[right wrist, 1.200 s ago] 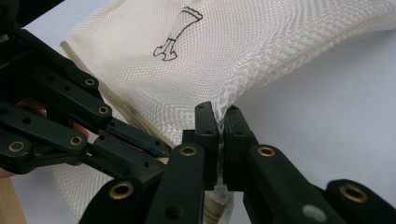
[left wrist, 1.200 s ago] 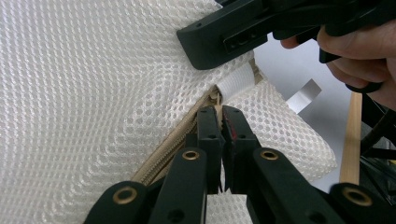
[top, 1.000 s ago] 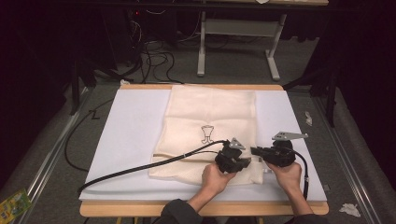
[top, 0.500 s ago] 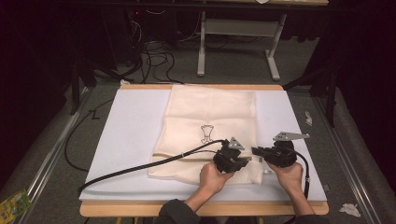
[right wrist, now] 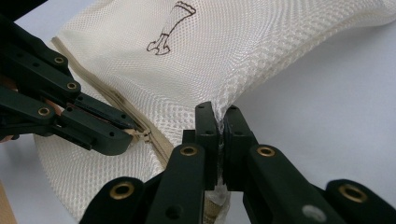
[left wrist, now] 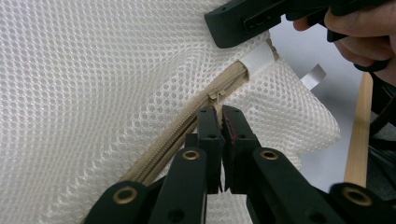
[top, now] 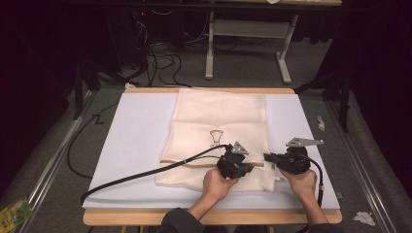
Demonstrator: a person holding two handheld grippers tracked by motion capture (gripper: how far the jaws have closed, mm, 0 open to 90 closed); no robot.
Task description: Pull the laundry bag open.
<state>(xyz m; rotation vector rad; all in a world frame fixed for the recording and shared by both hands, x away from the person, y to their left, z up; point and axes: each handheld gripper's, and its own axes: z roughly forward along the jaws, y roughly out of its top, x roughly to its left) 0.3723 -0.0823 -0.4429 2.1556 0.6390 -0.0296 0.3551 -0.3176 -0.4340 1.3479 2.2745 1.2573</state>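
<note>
1. Zip (left wrist: 177, 135) and its line decide the coming pull: in the high view it crosses the near end of the mesh bag (top: 218, 121) from 9 o'clock to 3 o'clock, square to the bag's long side, which runs 12 to 6
2. Left tongs (left wrist: 223, 112) are shut tight with no gap between the jaws, and their tips seem to pinch the small zip pull (left wrist: 215, 95), which sits near the 3 o'clock end of the zip, a little short of the white end tab (left wrist: 259, 60)
3. Right tongs (right wrist: 218, 114) are also fully shut, biting a fold of the mesh at the bag's edge by that same end, so the cloth rises in a ridge from their tips
4. Seen from above, the two pairs point at each other, right at 3 o'clock of left and just beside it; the left pair is the nearer to the pull
5. From the pull, the long closed run of zip lies toward 9 o'clock, so I judge the slide must go that way while the right pair holds the end taut toward 3 o'clock
6. Room is good: bare white mat (top: 136, 136) lies open at 9 o'clock, while the table edge (top: 209, 217) is close at 6 o'clock and the left cable (top: 145, 174) trails across the zip's path
</note>
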